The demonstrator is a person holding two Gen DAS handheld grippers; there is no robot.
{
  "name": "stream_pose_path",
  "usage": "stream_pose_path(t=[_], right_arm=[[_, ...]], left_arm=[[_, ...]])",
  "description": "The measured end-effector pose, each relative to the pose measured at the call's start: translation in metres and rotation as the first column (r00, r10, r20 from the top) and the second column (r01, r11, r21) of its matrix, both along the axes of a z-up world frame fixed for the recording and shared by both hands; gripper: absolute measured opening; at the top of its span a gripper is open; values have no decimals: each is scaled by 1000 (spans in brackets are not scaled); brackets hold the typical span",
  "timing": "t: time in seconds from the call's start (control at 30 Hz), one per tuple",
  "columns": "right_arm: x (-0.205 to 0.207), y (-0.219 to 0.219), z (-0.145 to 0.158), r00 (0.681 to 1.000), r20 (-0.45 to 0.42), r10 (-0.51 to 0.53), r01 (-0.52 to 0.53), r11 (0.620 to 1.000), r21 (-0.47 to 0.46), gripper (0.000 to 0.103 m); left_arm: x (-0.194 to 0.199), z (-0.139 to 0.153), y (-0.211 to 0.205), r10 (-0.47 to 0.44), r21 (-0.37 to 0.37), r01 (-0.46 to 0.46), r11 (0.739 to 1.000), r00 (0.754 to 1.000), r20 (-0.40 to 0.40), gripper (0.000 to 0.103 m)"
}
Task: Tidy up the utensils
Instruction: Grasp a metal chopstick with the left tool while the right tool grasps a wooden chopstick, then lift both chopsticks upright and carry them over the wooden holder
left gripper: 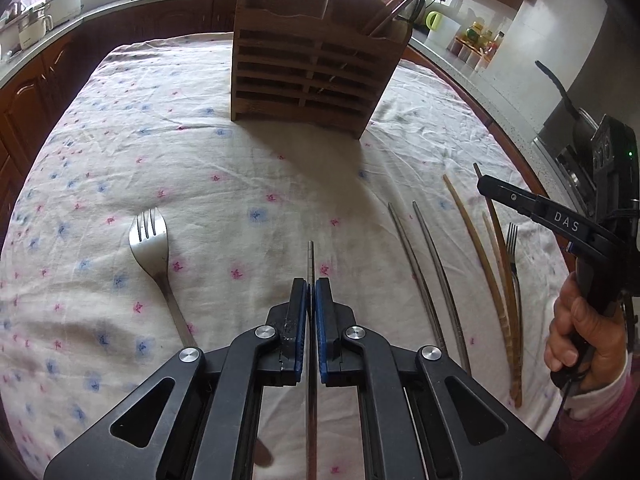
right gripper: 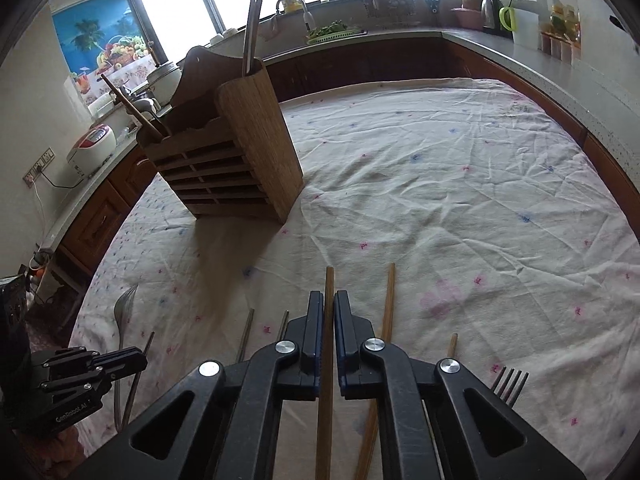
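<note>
Broadly, the floral tablecloth (right gripper: 460, 184) offers its widest bare stretch from twelve to three o'clock in the right wrist view, wrinkled white cotton running to the table's rounded edge, with dark wood cabinets and a grey counter beyond. The slatted wooden holder (left gripper: 312, 68) stands upright at twelve o'clock in the left wrist view, its ribbed bamboo side facing the right camera; chopsticks lean out of its top compartments.

The left gripper (left gripper: 311, 292) is clamped on a thin metal chopstick (left gripper: 311, 258), the blue pads pressed against its flanks and the tip poking out ahead. At nine o'clock lies a steel fork (left gripper: 154, 252), tines away, well apart from the holder. At three o'clock two metal chopsticks (left gripper: 430, 264) lie side by side, then curved bamboo chopsticks (left gripper: 480, 256) and a dark fork (left gripper: 513, 252) near the cloth's edge.

The right gripper (right gripper: 329, 316) is closed on a squared wooden chopstick (right gripper: 329, 280). Just beside it at one o'clock lies another wooden chopstick (right gripper: 389, 300), flat on the cloth.
</note>
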State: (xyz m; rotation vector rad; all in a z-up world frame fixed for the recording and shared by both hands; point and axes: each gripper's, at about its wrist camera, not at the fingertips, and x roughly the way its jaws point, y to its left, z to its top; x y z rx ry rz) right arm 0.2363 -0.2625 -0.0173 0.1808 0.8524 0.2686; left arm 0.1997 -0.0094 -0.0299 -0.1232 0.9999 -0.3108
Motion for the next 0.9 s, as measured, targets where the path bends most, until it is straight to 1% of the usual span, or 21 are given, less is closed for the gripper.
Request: stream_pose_path(t=[0.2, 0.4, 0.6, 0.9], right_arm=[[-33, -3, 33, 997, 69, 21, -24, 999, 41, 5], [-53, -2, 53, 992, 120, 22, -29, 998, 53, 5], [-68, -4, 71, 986, 167, 19, -30, 998, 63, 5], [-84, -5, 104, 966, 259, 12, -31, 997, 67, 5]], left_arm=[[-17, 41, 13, 10, -115, 0, 993, 996, 88, 3], [-34, 72, 25, 16, -208, 18, 978, 987, 158, 3], [-47, 91, 32, 23, -254, 32, 967, 977, 210, 3], [-59, 110, 44, 40, -303, 45, 952, 962, 269, 3]])
